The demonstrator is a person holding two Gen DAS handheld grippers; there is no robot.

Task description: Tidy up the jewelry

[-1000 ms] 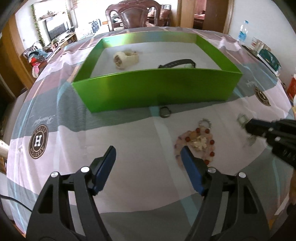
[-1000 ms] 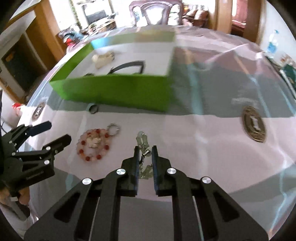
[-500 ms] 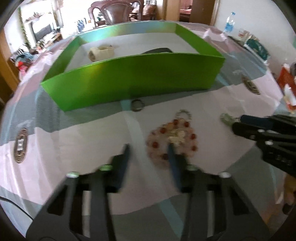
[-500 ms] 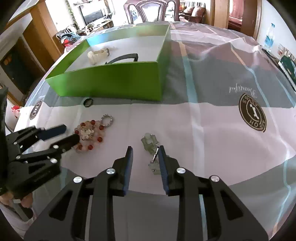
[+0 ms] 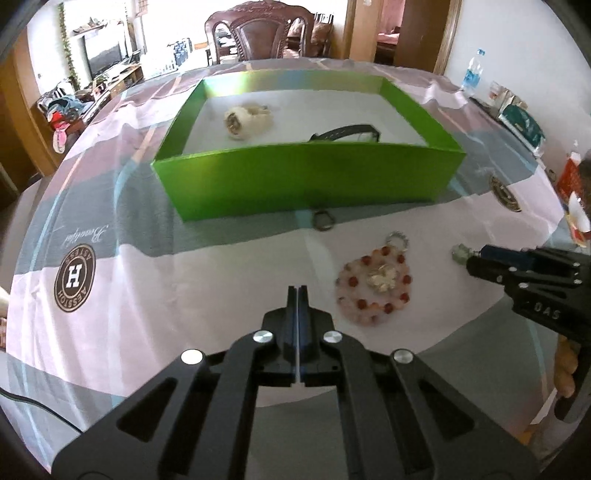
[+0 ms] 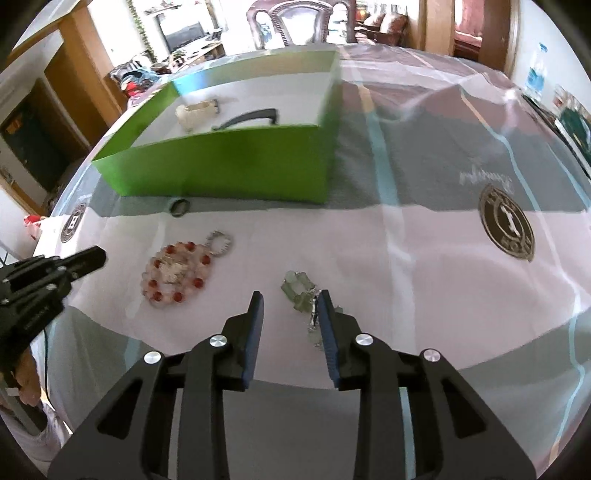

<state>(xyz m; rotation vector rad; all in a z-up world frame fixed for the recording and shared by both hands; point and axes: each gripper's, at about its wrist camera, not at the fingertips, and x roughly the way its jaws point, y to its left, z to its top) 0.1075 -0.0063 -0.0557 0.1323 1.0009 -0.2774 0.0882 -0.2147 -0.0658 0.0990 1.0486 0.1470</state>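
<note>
Carved wooden chair (image 5: 258, 29) beyond the sunlit table (image 5: 184, 295).

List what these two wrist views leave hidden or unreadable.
- Black strap-like band in the green cardboard box: the near wall hides its lower part in both views.
- Pale green stone piece: in the right wrist view, the right gripper finger covers its lower end; in the left wrist view only a tip shows.
- Cream bracelet-like bundle: too small to identify.
- Small dark ring: material unclear.
</note>
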